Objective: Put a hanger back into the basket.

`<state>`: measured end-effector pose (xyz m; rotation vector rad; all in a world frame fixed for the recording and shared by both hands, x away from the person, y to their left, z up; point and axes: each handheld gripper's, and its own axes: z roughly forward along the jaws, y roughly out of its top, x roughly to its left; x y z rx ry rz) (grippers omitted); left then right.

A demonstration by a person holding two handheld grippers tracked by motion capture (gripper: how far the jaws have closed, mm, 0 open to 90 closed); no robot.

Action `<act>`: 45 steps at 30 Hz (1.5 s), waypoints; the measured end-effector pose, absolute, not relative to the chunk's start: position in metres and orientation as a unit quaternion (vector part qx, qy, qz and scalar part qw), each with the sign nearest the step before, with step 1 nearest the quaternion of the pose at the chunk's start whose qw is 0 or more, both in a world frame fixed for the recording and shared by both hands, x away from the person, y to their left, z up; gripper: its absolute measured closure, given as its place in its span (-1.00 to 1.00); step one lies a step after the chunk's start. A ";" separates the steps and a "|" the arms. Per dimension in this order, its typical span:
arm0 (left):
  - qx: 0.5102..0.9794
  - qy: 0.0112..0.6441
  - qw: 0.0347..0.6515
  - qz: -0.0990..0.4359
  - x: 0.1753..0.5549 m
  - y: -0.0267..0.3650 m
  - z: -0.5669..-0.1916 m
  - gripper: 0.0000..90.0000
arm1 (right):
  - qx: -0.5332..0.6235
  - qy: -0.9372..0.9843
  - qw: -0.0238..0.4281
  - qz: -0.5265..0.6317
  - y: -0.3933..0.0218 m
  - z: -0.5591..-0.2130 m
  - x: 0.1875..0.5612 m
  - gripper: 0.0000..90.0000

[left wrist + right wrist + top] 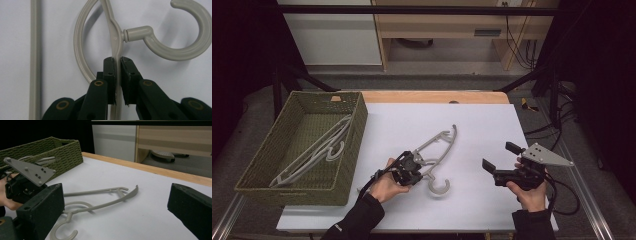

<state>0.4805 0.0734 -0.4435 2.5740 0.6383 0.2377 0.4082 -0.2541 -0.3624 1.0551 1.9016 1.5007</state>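
Grey hanger pinched in L claw; R claw wide open, basket nearby.

Bare white table top open right of hanger; green basket walls off left side.

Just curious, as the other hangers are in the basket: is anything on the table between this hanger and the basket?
Nothing visible. The left gripper is shut on the hanger, and bare sheet lies between it and the basket.
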 end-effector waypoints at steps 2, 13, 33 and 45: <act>0.941 0.231 0.229 0.089 0.480 0.070 -0.448 0.84 | 0.387 0.698 0.246 0.550 -0.253 -0.362 0.408 -0.97; 0.950 0.214 0.209 0.093 0.477 0.071 -0.449 0.75 | 0.387 0.698 0.245 0.550 -0.253 -0.362 0.408 -0.97; 0.957 0.243 0.153 0.045 0.496 0.056 -0.448 0.48 | 0.386 0.698 0.245 0.551 -0.253 -0.362 0.408 -0.98; 0.962 0.244 0.114 0.038 0.498 0.044 -0.445 0.84 | 0.384 0.698 0.244 0.553 -0.253 -0.360 0.407 -0.98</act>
